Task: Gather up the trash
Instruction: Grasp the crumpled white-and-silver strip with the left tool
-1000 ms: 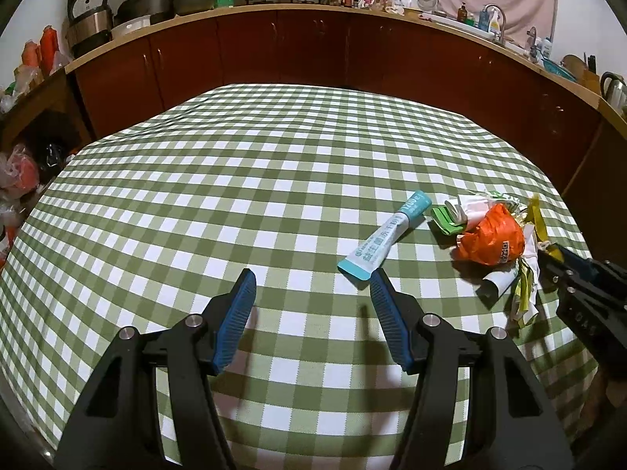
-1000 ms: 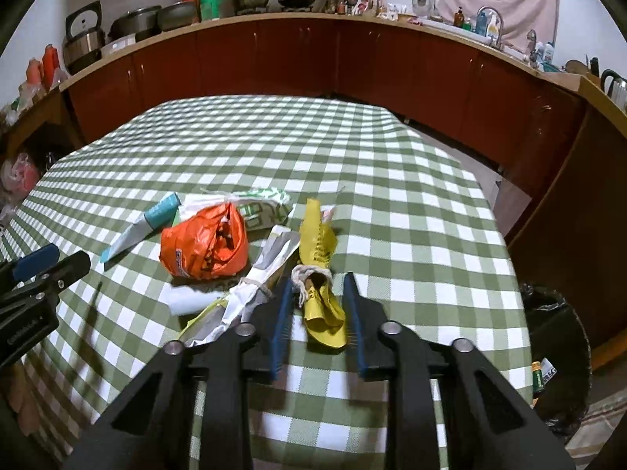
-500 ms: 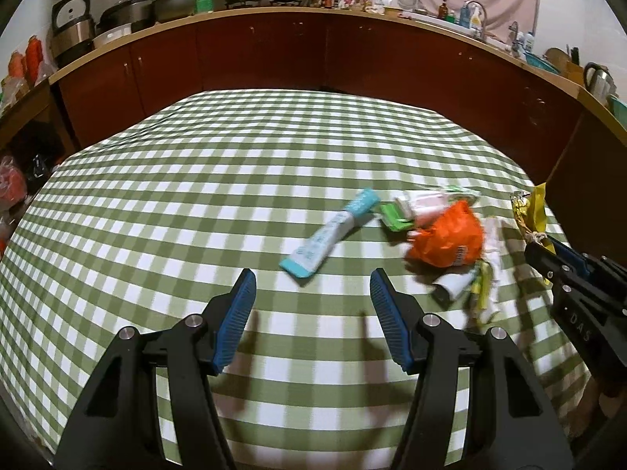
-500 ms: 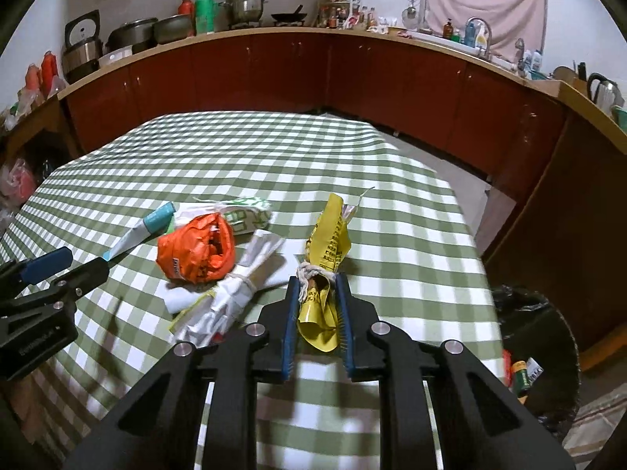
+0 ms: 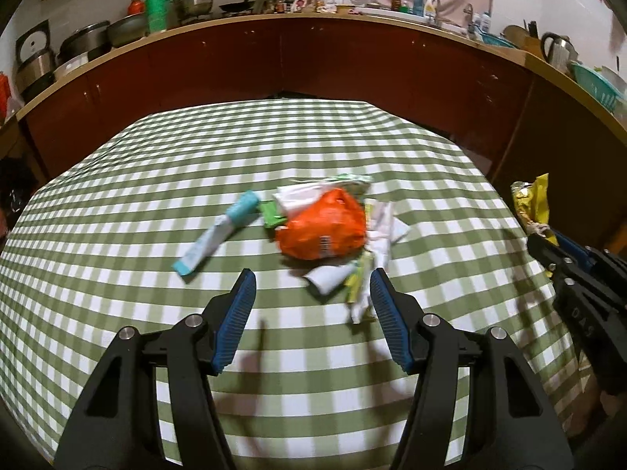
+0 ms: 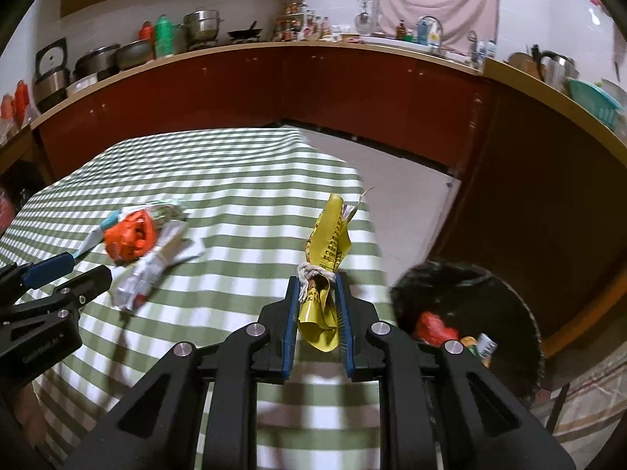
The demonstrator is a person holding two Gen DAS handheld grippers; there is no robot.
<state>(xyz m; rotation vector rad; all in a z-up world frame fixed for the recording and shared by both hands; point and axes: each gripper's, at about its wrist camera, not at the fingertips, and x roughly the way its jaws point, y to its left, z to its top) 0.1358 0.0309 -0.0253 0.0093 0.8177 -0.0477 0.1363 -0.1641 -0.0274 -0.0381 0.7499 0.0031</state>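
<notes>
My right gripper (image 6: 316, 280) is shut on a yellow wrapper tied with string (image 6: 327, 250) and holds it up over the table's right edge; the wrapper also shows in the left wrist view (image 5: 531, 203). A black trash bin (image 6: 466, 313) with litter inside stands on the floor just right of it. My left gripper (image 5: 311, 280) is open and empty, just short of a trash pile: an orange bag (image 5: 323, 229), white wrappers (image 5: 378, 231) and a light blue tube (image 5: 217, 233).
The table has a green checked cloth (image 5: 156, 164). Dark red cabinets (image 6: 313, 86) with cookware on the counter ring the room. Bare floor (image 6: 403, 180) lies beyond the table's right edge.
My right gripper closed on the yellow wrapper, lifted it and carried it right toward the bin. My left gripper moved right, from in front of the tube toward the orange bag.
</notes>
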